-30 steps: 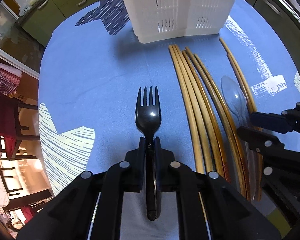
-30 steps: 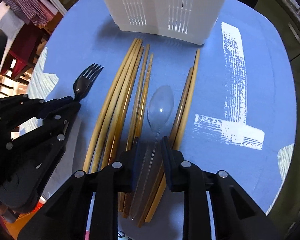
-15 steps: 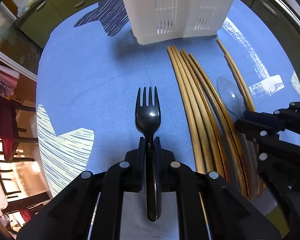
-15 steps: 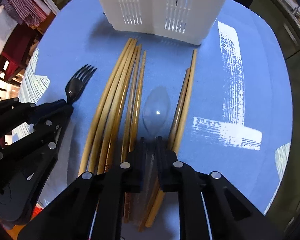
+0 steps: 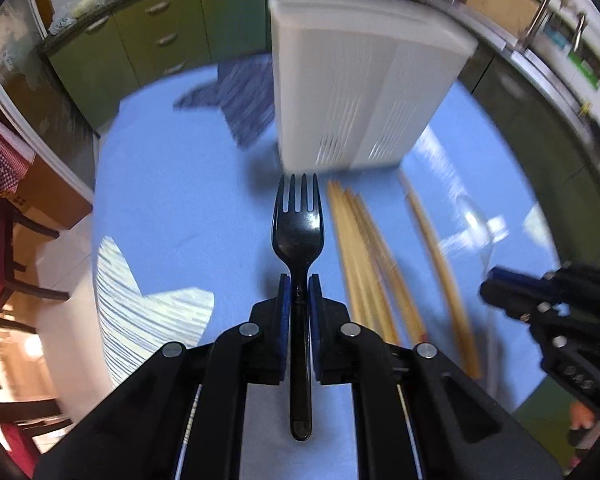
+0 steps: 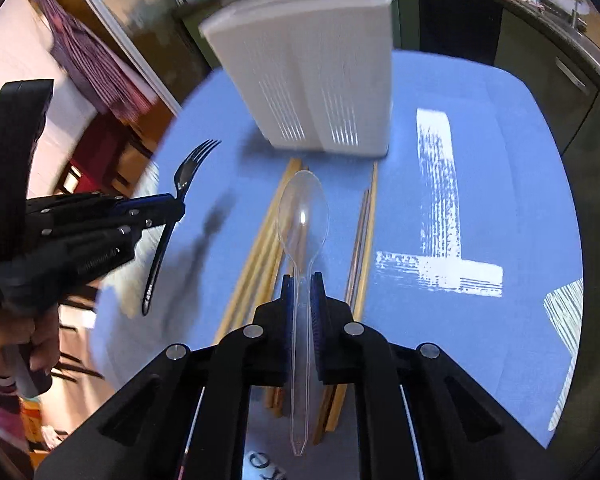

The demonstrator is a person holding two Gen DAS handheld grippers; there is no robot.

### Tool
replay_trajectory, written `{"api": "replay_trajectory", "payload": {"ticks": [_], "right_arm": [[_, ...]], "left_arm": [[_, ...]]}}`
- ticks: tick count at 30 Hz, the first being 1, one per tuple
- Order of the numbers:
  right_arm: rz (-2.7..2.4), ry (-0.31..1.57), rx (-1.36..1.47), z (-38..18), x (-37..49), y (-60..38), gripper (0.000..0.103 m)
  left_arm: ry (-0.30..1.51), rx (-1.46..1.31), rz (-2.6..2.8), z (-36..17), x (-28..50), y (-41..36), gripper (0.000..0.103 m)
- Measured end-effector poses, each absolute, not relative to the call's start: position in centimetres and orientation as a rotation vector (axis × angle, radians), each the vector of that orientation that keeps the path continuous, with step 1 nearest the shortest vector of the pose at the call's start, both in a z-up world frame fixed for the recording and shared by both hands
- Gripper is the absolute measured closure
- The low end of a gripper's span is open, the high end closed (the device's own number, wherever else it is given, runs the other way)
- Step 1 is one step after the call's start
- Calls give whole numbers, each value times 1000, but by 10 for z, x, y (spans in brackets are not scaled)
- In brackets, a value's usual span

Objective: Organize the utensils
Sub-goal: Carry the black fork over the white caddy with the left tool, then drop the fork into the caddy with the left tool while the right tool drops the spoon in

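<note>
My left gripper [image 5: 299, 292] is shut on a black plastic fork [image 5: 298, 224], held above the blue tablecloth with its tines toward the white slotted utensil holder [image 5: 360, 92]. My right gripper [image 6: 302, 292] is shut on a clear plastic spoon [image 6: 303, 212], also lifted off the cloth, bowl toward the holder [image 6: 312, 72]. Several wooden chopsticks [image 5: 364, 264] lie on the cloth between the two grippers; they also show under the spoon in the right wrist view [image 6: 260, 256]. The left gripper with the fork [image 6: 188, 172] shows at the left of the right wrist view.
The blue tablecloth [image 6: 480, 184] with white and dark patterned patches covers the table. Green cabinets [image 5: 148, 40] stand behind the table. Chairs [image 5: 4, 240] stand past the left edge. The right gripper [image 5: 548, 292] shows at the right of the left wrist view.
Both grippers have lifted off the cloth, the left with the fork and the right with the spoon. The right gripper closed on the spoon a moment earlier. The chopsticks stay on the cloth.
</note>
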State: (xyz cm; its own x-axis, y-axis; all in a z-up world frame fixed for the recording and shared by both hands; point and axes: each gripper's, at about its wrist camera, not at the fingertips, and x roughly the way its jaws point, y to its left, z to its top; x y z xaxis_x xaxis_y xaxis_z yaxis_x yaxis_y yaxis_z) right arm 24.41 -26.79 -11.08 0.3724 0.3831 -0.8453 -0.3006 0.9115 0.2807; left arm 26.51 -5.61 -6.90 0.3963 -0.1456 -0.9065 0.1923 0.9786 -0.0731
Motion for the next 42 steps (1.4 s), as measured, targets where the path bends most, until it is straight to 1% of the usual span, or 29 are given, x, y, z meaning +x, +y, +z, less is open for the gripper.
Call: {"api": "replay_trajectory", "payload": {"ticks": [4, 7, 9, 14, 18, 22, 25, 29, 35, 37, 39, 41, 42], "right_arm": [[472, 1026, 134, -87, 239, -280, 94], [478, 984, 149, -79, 235, -290, 94], [493, 976, 173, -81, 232, -294, 94], [471, 939, 208, -80, 226, -315, 94], [444, 943, 224, -83, 224, -335, 94], [432, 943, 243, -87, 224, -347, 94], [435, 940, 252, -89, 226, -350, 94], [443, 925, 244, -84, 229, -347, 94], [460, 861, 225, -57, 237, -335, 94], [455, 825, 221, -42, 243, -331, 94], [449, 791, 220, -28, 250, -328, 94], [434, 749, 222, -12, 260, -325, 94], [419, 718, 226, -4, 265, -324, 94]], "left_arm": [[997, 6, -243, -12, 256, -64, 94], [873, -24, -265, 26, 263, -69, 94], [790, -65, -278, 45, 277, -73, 94], [614, -126, -279, 67, 312, -81, 94], [487, -114, -228, 67, 338, -94, 94], [407, -81, -197, 62, 355, -102, 94], [403, -49, -188, 42, 364, -108, 94], [407, -29, -192, 18, 357, -106, 94], [450, 28, -212, -8, 336, -102, 94], [465, 36, -224, -12, 331, -99, 90], [472, 41, -233, -15, 325, -95, 79], [465, 42, -234, -14, 317, -91, 74], [464, 37, -236, -14, 313, -87, 73]]}}
